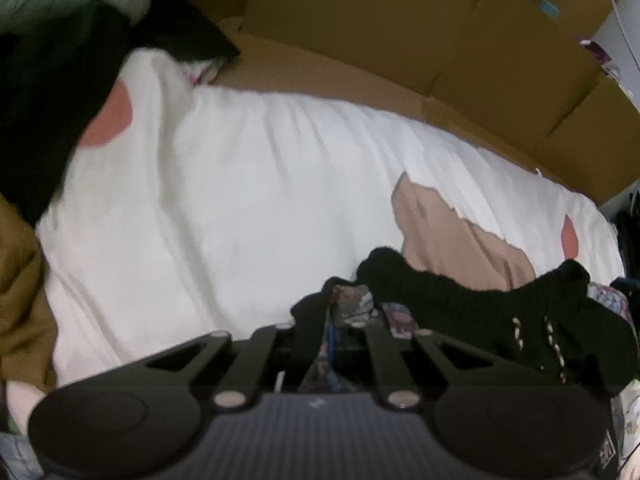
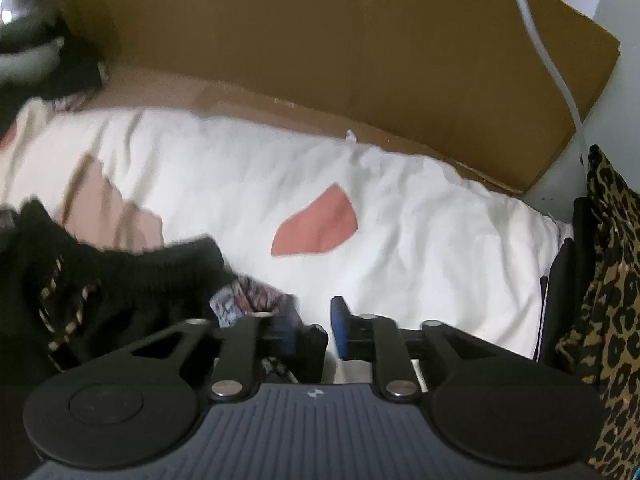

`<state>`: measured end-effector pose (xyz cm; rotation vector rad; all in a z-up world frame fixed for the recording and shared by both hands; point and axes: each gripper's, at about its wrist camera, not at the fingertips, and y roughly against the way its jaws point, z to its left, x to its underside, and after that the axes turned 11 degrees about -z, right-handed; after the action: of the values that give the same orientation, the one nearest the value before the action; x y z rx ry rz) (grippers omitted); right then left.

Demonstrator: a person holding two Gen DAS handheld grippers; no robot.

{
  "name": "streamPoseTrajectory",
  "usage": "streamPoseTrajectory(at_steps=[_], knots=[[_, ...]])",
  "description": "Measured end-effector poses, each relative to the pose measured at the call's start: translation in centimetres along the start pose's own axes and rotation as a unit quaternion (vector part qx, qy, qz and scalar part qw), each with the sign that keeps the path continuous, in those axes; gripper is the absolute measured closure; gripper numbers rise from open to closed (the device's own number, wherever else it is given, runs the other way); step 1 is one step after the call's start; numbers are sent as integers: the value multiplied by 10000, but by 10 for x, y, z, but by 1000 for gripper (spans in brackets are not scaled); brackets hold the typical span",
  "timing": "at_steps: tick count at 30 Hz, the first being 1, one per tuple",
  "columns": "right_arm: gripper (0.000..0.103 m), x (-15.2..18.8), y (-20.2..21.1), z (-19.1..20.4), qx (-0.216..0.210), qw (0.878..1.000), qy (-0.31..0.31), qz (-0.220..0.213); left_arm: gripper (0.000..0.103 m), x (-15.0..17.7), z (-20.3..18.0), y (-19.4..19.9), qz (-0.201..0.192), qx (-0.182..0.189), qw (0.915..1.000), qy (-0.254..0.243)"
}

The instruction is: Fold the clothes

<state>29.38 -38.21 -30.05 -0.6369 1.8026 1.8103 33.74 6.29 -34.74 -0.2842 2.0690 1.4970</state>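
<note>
- Left wrist view: the left gripper (image 1: pixel 334 344) is closed on a fold of the black garment (image 1: pixel 480 300), whose patterned lining shows between its fingers. The garment hangs over the white bedcover (image 1: pixel 240 184).
- Right wrist view: the right gripper (image 2: pixel 316 332) has its jaws apart. Cloth lies against the left finger only, and the blue pad (image 2: pixel 339 326) is bare.
- Risk: with one corner not gripped, the garment may sag or twist to one side, and the fold would become crooked.
- Risk: the loose lining could bunch inside the fold.
- Risk: the garment might slide toward the leopard-print fabric (image 2: pixel 612 280) at the bed edge.
</note>
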Motion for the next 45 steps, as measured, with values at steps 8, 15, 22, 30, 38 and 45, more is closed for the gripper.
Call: streamPoseTrajectory(at_steps=[8,15,22,30,38,45], knots=[[52,-25,-20,22,-416,9990,123,43,95,6,2,-3,63,12,10000,56],[51,7,-56,57,-683,9926,738,676,93,9,6,-6,122,68,9998,123],[46,21,-63,67,-630,9919,789,768,91,14,3,-15,338,8,9994,31],[1,35,-74,48,12,9972,62,750,89,17,-9,-22,389,-174,9991,-16],[79,42,-48,70,-501,9953,704,431,91,20,-21,-16,378,-134,9988,-272],[90,42,-27,80,-541,9942,872,310,98,17,-25,13,-68,52,9996,-276]])
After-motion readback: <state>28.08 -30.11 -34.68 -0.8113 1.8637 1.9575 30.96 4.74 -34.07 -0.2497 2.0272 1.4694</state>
